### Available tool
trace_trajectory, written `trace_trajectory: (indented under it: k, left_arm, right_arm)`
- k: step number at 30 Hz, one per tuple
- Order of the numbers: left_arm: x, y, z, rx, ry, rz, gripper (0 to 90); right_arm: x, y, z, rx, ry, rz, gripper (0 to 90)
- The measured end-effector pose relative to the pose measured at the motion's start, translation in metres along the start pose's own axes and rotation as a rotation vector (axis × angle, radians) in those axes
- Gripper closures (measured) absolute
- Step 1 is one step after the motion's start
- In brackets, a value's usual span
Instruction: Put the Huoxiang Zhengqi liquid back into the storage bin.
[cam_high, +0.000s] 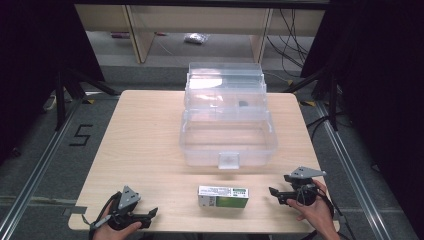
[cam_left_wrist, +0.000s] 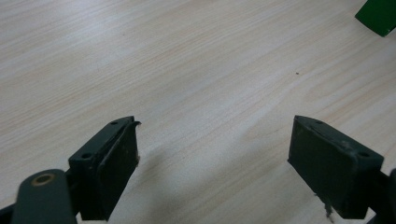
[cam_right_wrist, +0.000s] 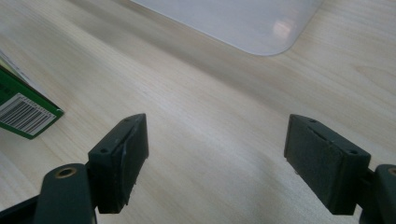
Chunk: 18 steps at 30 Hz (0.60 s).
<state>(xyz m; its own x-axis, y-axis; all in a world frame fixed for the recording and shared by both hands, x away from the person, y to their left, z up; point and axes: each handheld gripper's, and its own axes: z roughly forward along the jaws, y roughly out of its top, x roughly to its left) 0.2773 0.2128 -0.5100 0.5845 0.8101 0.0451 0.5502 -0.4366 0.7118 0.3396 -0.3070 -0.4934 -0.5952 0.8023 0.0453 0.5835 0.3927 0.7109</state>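
Note:
A small green and white carton (cam_high: 223, 196) lies flat near the table's front edge, between my two grippers. Behind it stands a clear plastic box (cam_high: 227, 131) with its lid raised and a latch tab at its front. My left gripper (cam_high: 154, 213) rests low at the front left corner, open, jaws pointing toward the carton, whose green corner (cam_left_wrist: 379, 15) shows at the top right of the left gripper view. My right gripper (cam_high: 272, 192) sits at the front right, open, nothing between its jaws. The carton's barcode end (cam_right_wrist: 25, 109) and the box's base (cam_right_wrist: 243, 21) show in the right gripper view.
The light wooden table (cam_high: 145, 135) is bare to the left of the box. Dark tripod legs (cam_high: 67, 85) stand off both back corners. Cables (cam_high: 295, 35) lie on the grey floor beyond, and a floor mark reading 5 (cam_high: 81, 135) lies to the left.

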Motion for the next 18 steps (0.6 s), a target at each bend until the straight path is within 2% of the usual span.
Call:
trace_trajectory:
  k: [1,2,3,4,5,6,9,10,11,13,14,16,17,18]
  left_arm:
    - [0.0,0.0,0.0,0.003,-0.011,-0.005,15.2]
    - [0.0,-0.001,0.0,0.004,-0.012,-0.009,15.2]
    - [0.001,0.0,-0.001,0.01,-0.014,-0.008,15.2]
    - [0.001,0.0,-0.001,0.003,-0.008,-0.009,15.2]
    - [0.001,0.0,-0.001,0.005,-0.013,-0.008,15.2]
    - [0.001,0.0,-0.001,0.004,-0.014,-0.007,15.2]
    - [0.0,0.0,-0.001,0.003,-0.011,-0.01,15.2]
    - [0.001,0.0,-0.001,0.005,-0.015,-0.009,15.2]
    - [0.001,0.0,-0.001,0.006,-0.014,-0.013,15.2]
    - [0.001,-0.001,-0.002,0.005,-0.009,-0.018,15.2]
    - [0.003,-0.001,-0.002,0.006,-0.012,-0.006,15.2]
    - [0.002,-0.001,-0.001,-0.001,-0.005,-0.012,15.2]
    - [0.002,-0.001,0.0,-0.005,-0.001,-0.014,15.2]
    - [0.002,-0.001,-0.001,0.009,-0.013,-0.014,15.2]
  right_arm:
    - [0.0,0.001,0.001,-0.007,0.013,-0.018,22.9]
    - [0.002,0.002,0.0,0.003,0.031,0.013,22.9]
    - [0.002,0.003,-0.001,0.003,0.019,-0.006,22.9]
    - [0.006,0.005,-0.002,0.013,0.027,0.037,22.9]
    - [0.004,0.005,-0.001,-0.008,0.024,-0.004,22.9]
    - [0.005,0.008,-0.004,0.004,0.04,0.013,22.9]
    - [0.009,0.015,-0.007,-0.022,0.07,-0.002,22.9]
    - [0.012,0.017,-0.009,-0.015,0.075,0.011,22.9]
    - [0.014,0.022,-0.011,-0.019,0.09,0.005,22.8]
    - [0.015,0.029,-0.014,-0.02,0.083,-0.039,21.9]
    - [0.017,0.032,-0.016,-0.009,0.091,-0.042,21.9]
    - [0.018,0.038,-0.018,-0.006,0.098,-0.082,21.9]
    - [0.022,0.043,-0.021,0.012,0.108,-0.081,21.9]
    - [0.024,0.046,-0.023,0.007,0.108,-0.095,21.9]
